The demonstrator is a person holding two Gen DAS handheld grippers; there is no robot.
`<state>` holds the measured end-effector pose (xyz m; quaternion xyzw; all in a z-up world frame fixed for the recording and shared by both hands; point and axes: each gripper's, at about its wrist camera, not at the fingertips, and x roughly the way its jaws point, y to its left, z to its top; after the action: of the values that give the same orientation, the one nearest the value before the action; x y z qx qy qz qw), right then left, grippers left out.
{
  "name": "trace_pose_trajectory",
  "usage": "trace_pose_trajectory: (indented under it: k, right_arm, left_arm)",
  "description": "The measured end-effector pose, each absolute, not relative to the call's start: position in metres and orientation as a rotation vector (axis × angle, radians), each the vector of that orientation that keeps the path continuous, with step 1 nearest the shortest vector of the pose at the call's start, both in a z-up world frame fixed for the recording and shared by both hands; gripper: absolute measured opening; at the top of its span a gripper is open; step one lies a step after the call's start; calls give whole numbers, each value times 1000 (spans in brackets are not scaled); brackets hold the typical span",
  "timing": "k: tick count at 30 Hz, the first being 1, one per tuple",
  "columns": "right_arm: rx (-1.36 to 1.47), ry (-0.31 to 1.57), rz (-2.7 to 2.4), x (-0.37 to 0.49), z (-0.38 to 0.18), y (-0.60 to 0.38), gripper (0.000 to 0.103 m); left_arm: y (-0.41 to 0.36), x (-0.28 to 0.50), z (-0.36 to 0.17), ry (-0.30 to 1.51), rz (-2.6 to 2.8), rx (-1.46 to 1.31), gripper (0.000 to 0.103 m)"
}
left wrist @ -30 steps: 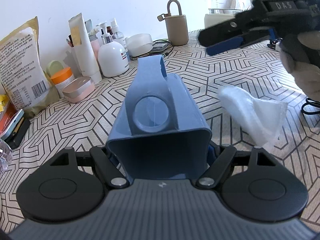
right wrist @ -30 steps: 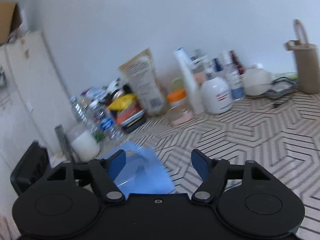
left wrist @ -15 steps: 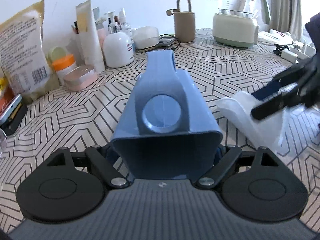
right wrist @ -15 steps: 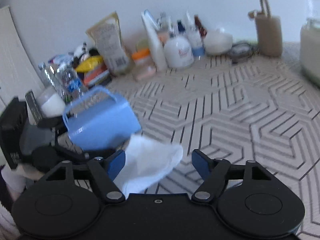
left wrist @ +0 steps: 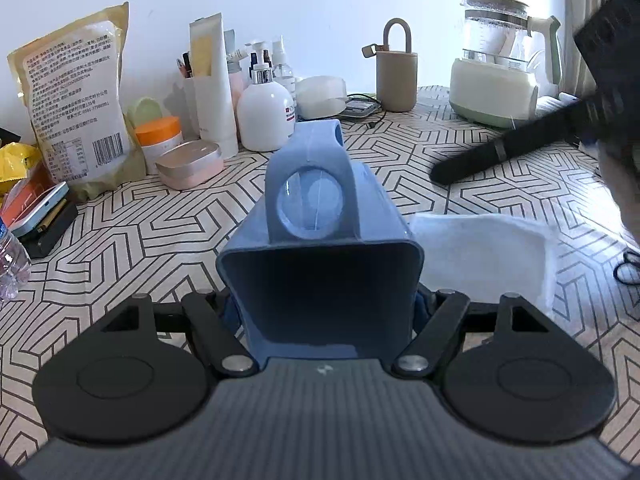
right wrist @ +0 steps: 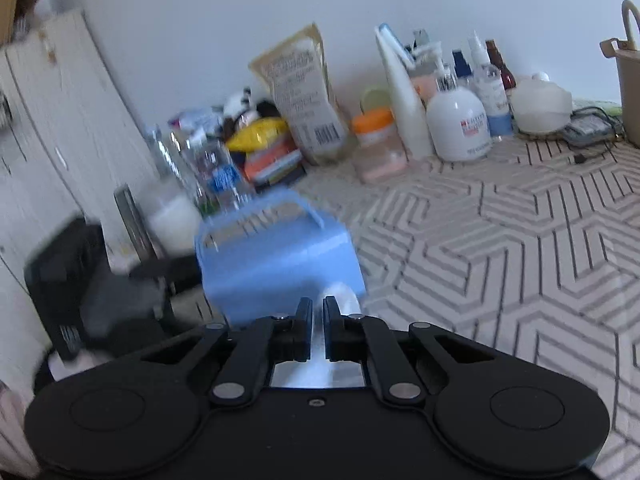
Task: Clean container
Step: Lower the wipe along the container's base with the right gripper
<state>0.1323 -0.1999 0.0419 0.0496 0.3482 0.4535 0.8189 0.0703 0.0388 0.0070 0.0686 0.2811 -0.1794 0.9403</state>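
Note:
A blue plastic container [left wrist: 372,208] lies on its side with its open mouth toward the left wrist camera. It sits between the fingers of my left gripper [left wrist: 324,312], whose jaws are closing tight on its walls. A white cloth [left wrist: 480,252] is spread just right of the container. My right gripper [left wrist: 440,172] comes in from the upper right as a dark blurred bar. In the right wrist view, my right gripper [right wrist: 317,312] has its jaws closing, nearly together, with the white cloth [right wrist: 342,296] pinched between them. The blue container [right wrist: 276,264] is directly ahead.
The patterned tablecloth [left wrist: 160,240] covers the table. Along the back wall stand a food bag [left wrist: 76,96], a white pump bottle [left wrist: 266,116], a pink case [left wrist: 188,164], a beige holder [left wrist: 396,76] and a kettle [left wrist: 496,80]. Water bottles [right wrist: 216,176] stand at the left.
My right gripper came down to the cloth and its jaws went from wide apart to almost together around it. The cloth changed from a crumpled peak to a flatter sheet. The container stayed in my left gripper.

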Motion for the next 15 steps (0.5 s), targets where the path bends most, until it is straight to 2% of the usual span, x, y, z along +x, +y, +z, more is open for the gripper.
trace_pose_trajectory:
  k: [6,12,14,15]
  right_arm:
    - [143,691,982,145,56,-197,8]
    - [-48,718,855,139,44,-195,13]
    - [-31,739,864,137,45,-202,23]
    - [-24,750,865,136,45,-206,40]
  left_arm:
    - [40,73,6,598,-375,125,75]
    - [42,76,4,626,-378,106,75]
    - [41,76,3,629,-376,111,74]
    - [41,76,3,630,-375,114,74]
